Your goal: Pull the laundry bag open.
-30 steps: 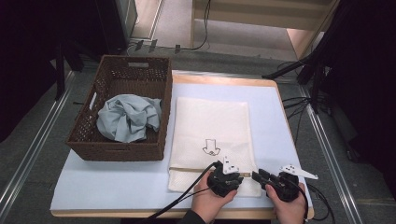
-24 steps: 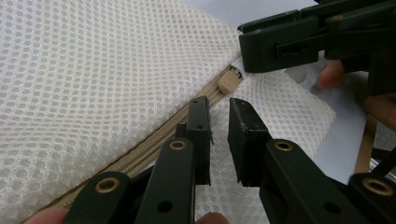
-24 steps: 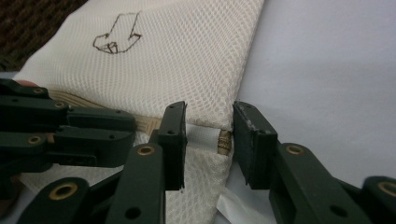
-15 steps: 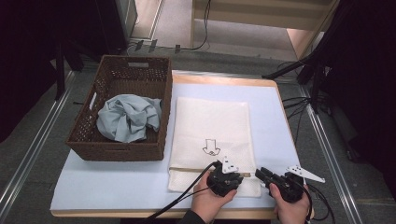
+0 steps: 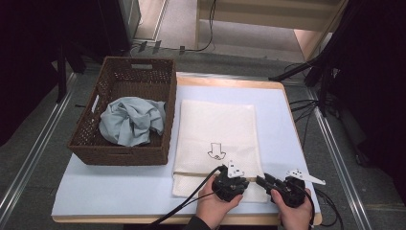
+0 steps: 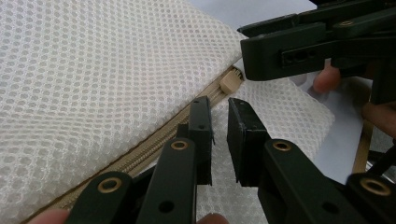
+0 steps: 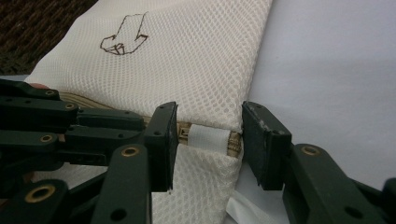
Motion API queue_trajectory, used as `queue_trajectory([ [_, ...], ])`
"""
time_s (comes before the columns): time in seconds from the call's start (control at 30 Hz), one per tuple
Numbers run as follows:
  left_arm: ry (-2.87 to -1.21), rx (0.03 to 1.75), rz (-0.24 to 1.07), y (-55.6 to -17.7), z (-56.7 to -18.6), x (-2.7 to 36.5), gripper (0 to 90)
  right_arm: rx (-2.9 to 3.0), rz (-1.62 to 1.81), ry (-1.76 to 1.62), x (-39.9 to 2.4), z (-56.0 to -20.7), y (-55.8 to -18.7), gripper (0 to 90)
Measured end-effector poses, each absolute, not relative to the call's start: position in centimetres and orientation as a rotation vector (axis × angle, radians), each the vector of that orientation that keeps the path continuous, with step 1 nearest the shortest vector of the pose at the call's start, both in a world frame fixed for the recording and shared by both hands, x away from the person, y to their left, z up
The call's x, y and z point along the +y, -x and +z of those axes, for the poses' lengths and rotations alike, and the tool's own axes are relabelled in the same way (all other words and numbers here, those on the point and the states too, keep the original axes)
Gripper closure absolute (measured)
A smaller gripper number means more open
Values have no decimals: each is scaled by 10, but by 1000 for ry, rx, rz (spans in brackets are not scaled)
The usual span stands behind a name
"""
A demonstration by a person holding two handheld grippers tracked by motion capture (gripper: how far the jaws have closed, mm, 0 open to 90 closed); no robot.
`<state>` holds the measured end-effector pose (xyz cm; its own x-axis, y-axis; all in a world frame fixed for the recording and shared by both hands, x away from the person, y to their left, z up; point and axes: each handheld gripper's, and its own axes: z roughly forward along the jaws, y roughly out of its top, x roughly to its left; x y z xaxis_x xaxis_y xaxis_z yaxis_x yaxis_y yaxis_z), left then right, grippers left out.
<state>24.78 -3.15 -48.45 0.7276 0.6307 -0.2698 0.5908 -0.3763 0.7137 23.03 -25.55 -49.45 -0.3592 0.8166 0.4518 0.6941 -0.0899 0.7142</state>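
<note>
both grippers sit at the near edge of the worktop (image 5: 119,191), over the near right corner of the white mesh laundry bag (image 5: 218,139), which looks like positioning to work its zipper (image 6: 154,142): the right gripper (image 7: 208,140) has its jaws spread wide to either side of the white tab (image 7: 208,137) at the zipper's end without touching it, and the left gripper (image 6: 219,135) hovers over the zipper line just short of the beige pull (image 6: 230,82), jaws a narrow gap apart with nothing between them. the bag lies flat down the middle of the worktop just right of the wicker basket (image 5: 91,143) holding a crumpled pale blue cloth (image 5: 131,120); it is a fine honeycomb mesh with a tan zipper and a small drawn arrow (image 5: 216,151).
</note>
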Motion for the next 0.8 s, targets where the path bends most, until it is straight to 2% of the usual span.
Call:
queue_trajectory([
  [0.23, -2074, 926, 55, -248, -485, -31, 802, 1982, 1590, -1624, -257, -480, -223, 650],
  [0.37, -2074, 926, 44, -249, -485, -31, 800, 1997, 1608, -1649, -256, -485, -225, 675],
  [0.57, -2062, 927, 19, -250, -485, -31, 789, 2010, 1642, -1631, -253, -485, -224, 816],
  [0.8, -2022, 936, -34, -253, -485, -27, 717, 1994, 1694, -1526, -251, -479, -220, 840],
])
